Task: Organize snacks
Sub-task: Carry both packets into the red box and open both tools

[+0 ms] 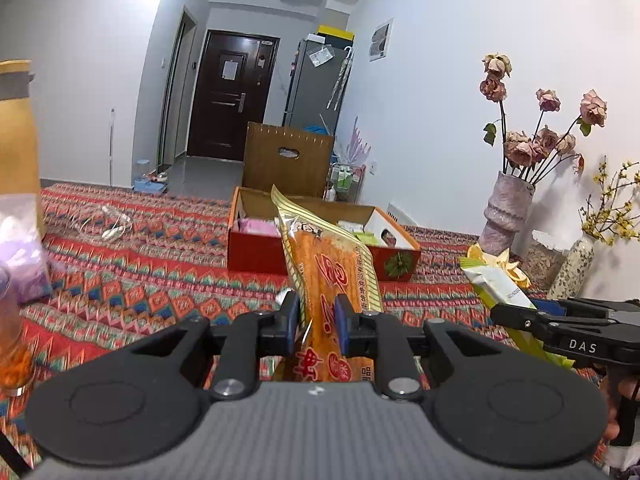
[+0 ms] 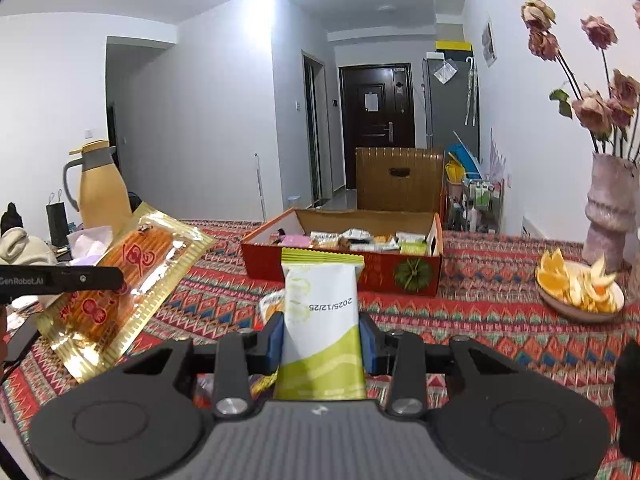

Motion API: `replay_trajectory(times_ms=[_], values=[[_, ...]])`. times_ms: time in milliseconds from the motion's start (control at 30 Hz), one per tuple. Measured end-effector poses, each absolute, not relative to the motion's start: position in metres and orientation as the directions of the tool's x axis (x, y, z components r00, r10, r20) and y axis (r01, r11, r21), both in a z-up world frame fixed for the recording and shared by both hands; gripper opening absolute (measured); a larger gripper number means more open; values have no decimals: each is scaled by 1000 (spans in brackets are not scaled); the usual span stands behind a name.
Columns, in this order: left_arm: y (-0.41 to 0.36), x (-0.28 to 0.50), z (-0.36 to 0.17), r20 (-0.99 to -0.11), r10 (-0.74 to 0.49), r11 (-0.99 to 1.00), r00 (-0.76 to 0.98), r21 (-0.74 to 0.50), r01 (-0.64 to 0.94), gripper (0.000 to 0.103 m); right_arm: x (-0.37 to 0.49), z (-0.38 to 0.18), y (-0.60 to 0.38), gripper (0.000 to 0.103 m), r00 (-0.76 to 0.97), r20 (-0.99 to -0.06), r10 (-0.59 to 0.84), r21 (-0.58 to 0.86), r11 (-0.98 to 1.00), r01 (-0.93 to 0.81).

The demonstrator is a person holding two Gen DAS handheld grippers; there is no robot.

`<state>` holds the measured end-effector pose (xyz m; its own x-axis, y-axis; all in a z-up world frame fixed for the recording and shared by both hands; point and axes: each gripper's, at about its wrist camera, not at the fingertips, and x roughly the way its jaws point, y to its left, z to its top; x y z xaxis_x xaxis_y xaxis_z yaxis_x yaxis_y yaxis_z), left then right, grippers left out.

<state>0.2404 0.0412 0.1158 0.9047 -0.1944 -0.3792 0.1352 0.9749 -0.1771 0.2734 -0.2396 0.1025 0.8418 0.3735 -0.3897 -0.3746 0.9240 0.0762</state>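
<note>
Meanwhile, an orange-and-gold snack packet (image 1: pixel 336 276) is gripped between the closed left tongs (image 1: pixel 318 316), raised above the patterned counter (image 1: pixel 140 264). A white-and-green snack packet (image 2: pixel 322 320) is pinched upright by the right tongs (image 2: pixel 322 340). Beyond both, an open red snack box (image 2: pixel 384 272), partly filled with packets, is set on the counter.

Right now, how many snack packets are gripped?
2. The orange-gold packet is clamped in the left gripper; the white-green packet is clamped in the right gripper. More packets lie in the red box, and another is partly hidden below.
</note>
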Motion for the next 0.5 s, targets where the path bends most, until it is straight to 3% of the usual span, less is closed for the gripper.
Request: replay_trajectory(times_ms=[300,500], values=[[39,326,137,-355,-215,975,910,-130,180,20,354,121,-228,37,850,-361,385,29,915,-402],[47,411,135,-380,-215,973,900,-160,165,20,424,126,-217,37,851,-355,387,14,912,-409]])
